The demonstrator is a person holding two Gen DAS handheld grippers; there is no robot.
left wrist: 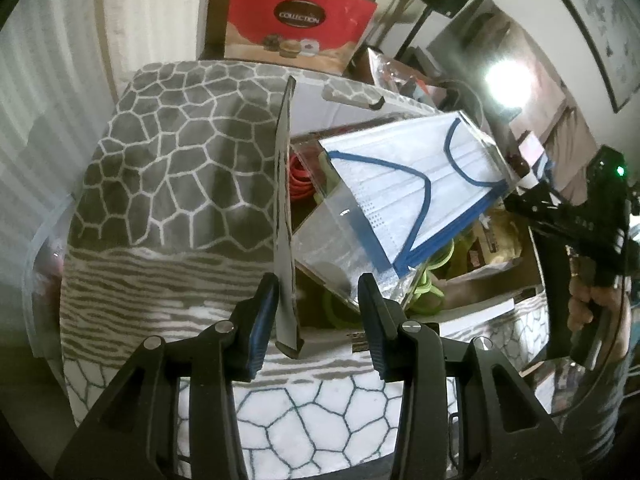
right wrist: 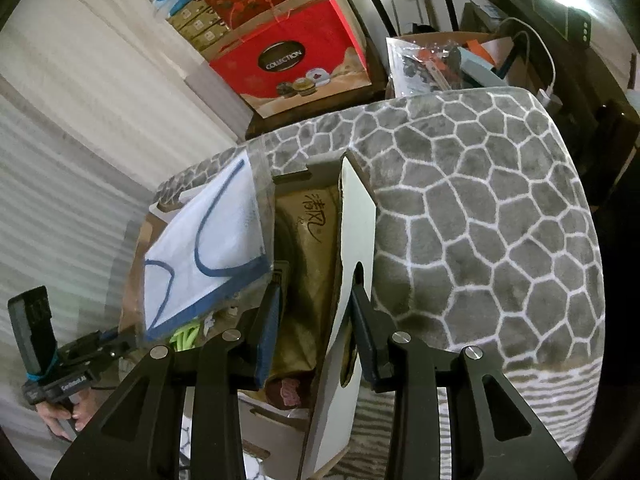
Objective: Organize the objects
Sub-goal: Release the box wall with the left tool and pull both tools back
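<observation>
A clear packet (left wrist: 412, 192) holding a white face mask with blue trim lies tilted over an open cardboard box. My left gripper (left wrist: 318, 312) is open. A grey box flap (left wrist: 285, 220) stands edge-on against its left pad, and the packet's lower corner sits by its right finger. In the right wrist view the packet (right wrist: 200, 248) is at the left, its edge near my right gripper's left fingertip. My right gripper (right wrist: 316, 320) is open astride a white flap (right wrist: 356, 232) that leans on its right finger. The left gripper (right wrist: 124, 344) reaches the packet's lower corner.
A grey pebble-patterned blanket (left wrist: 180, 160) (right wrist: 480, 220) drapes both sides of the box. Inside lie a gold packet (right wrist: 304, 240), green cords (left wrist: 432, 280) and a red coil (left wrist: 300, 176). A red gift bag (left wrist: 296, 20) (right wrist: 288, 64) stands behind. Cluttered shelves are at the right.
</observation>
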